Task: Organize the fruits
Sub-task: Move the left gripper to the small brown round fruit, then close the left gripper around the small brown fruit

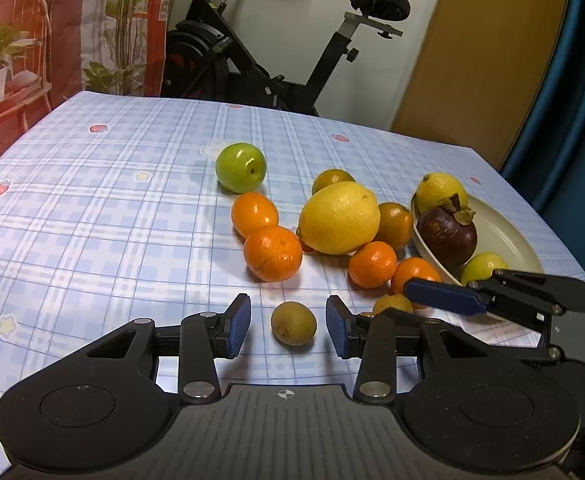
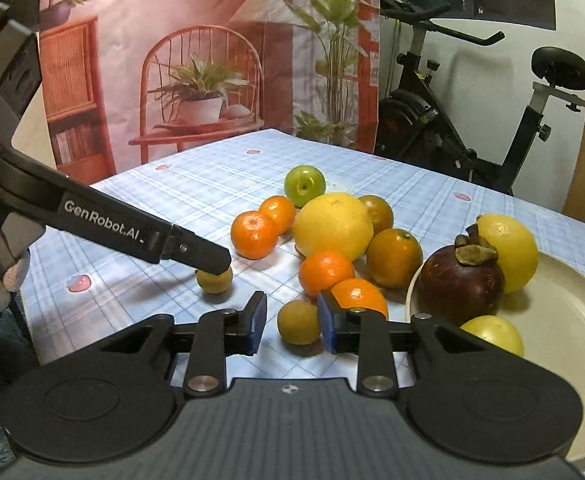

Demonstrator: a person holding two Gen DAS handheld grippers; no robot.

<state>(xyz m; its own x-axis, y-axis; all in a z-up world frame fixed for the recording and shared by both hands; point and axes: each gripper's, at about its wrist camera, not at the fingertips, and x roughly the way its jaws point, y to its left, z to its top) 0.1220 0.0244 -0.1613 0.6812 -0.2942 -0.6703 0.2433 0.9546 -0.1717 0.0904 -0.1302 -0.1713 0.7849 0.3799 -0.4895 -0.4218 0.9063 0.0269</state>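
My left gripper [image 1: 288, 326] is open, its blue pads either side of a small brownish-green fruit [image 1: 293, 323] on the table, not touching it. My right gripper [image 2: 292, 322] is open around another small brown fruit [image 2: 298, 322], whose right side is at or very near the right pad. A cream plate [image 2: 564, 320] holds a dark mangosteen [image 2: 458, 284], a lemon [image 2: 510, 252] and a small yellow-green fruit [image 2: 492, 334]. Loose on the cloth lie a large yellow citrus [image 2: 332, 226], several oranges [image 2: 254, 234] and a green apple [image 2: 304, 186].
The table has a blue checked cloth [image 1: 92, 220]. An exercise bike [image 1: 276, 60] stands behind the far edge. A printed backdrop with a chair and plants [image 2: 196, 80] hangs at the back left. The left gripper's arm [image 2: 132, 228] crosses the right wrist view.
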